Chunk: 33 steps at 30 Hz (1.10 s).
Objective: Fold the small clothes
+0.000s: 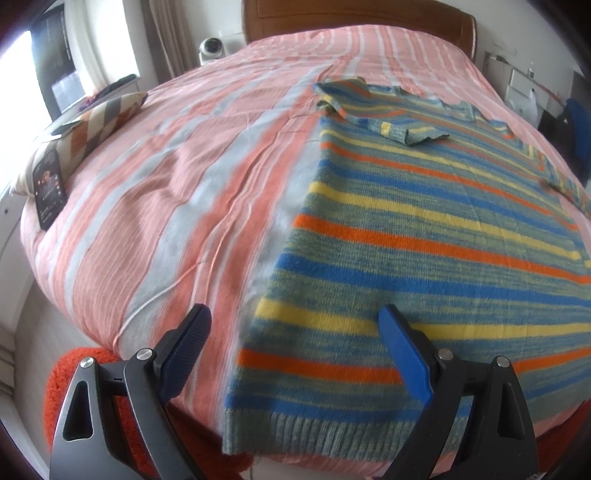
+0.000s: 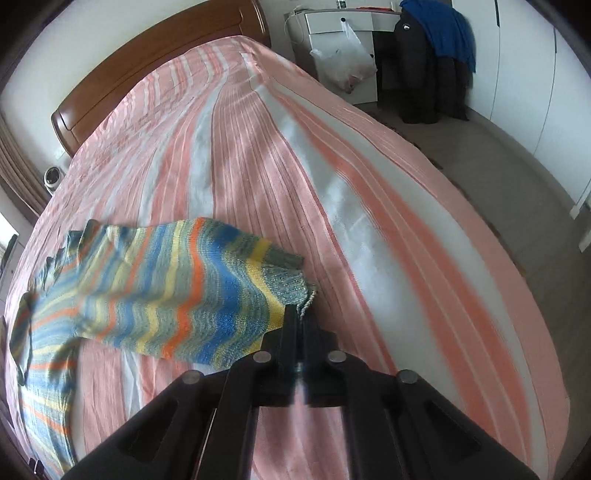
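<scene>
A striped knit sweater (image 1: 424, 229), blue, yellow, orange and grey-green, lies flat on the pink-and-white striped bed (image 1: 177, 177). Its left sleeve is folded across the chest. My left gripper (image 1: 295, 328) is open and empty, hovering over the sweater's lower left hem corner. In the right wrist view my right gripper (image 2: 300, 314) is shut on the cuff of the sweater's right sleeve (image 2: 177, 291) and holds it lifted above the bed (image 2: 369, 206); the sweater body trails off to the left.
A phone (image 1: 50, 188) and a patterned pillow (image 1: 107, 118) lie at the bed's left edge. An orange knit item (image 1: 77, 373) sits below the bed's near edge. A wooden headboard (image 1: 354, 18) stands at the back. Drawers (image 2: 340, 26), a plastic bag and hanging clothes (image 2: 428, 55) stand at the right.
</scene>
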Motion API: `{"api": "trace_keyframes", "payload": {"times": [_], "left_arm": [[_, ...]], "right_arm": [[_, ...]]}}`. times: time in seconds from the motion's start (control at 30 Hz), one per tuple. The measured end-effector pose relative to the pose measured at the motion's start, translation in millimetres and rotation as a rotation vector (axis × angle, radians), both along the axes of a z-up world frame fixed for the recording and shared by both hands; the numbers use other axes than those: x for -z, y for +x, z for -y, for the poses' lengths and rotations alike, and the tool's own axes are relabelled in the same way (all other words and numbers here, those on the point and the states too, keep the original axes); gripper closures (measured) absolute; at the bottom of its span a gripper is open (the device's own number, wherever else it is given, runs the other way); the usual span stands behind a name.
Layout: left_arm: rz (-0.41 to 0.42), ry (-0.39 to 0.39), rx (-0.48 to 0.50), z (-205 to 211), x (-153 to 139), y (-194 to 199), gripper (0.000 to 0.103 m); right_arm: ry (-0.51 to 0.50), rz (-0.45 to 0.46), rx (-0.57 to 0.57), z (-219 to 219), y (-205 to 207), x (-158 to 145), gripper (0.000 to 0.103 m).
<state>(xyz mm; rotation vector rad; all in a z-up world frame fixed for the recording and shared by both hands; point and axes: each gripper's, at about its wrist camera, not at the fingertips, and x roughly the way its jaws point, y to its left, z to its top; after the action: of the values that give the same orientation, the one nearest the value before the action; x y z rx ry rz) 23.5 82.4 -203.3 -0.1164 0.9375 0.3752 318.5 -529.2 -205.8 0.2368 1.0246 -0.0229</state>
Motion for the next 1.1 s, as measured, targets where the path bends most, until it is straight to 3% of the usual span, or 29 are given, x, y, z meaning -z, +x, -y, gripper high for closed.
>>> {"api": "trace_keyframes", "payload": {"times": [0.27,0.43,0.47,0.5,0.8,1.1], "left_arm": [[-0.008,-0.021,0.015,-1,2,0,0.01],[-0.013,-0.022,0.014,1,4,2,0.009],[-0.013,-0.018,0.016,2,4,2,0.009],[-0.012,-0.014,0.017,2,4,1,0.009],[-0.018,-0.026,0.017,1,6,2,0.007],[-0.019,-0.016,0.015,2,6,2,0.006]], "right_arm": [[0.079,-0.021,0.035,15,-2,-2,0.101],[0.065,0.04,0.023,18,-8,-29,0.076],[0.062,0.055,0.013,16,-5,-36,0.061],[0.059,0.058,0.014,14,-1,-40,0.053],[0.258,0.02,0.05,31,11,-32,0.053],[0.381,0.03,0.1,59,15,-30,0.053]]}}
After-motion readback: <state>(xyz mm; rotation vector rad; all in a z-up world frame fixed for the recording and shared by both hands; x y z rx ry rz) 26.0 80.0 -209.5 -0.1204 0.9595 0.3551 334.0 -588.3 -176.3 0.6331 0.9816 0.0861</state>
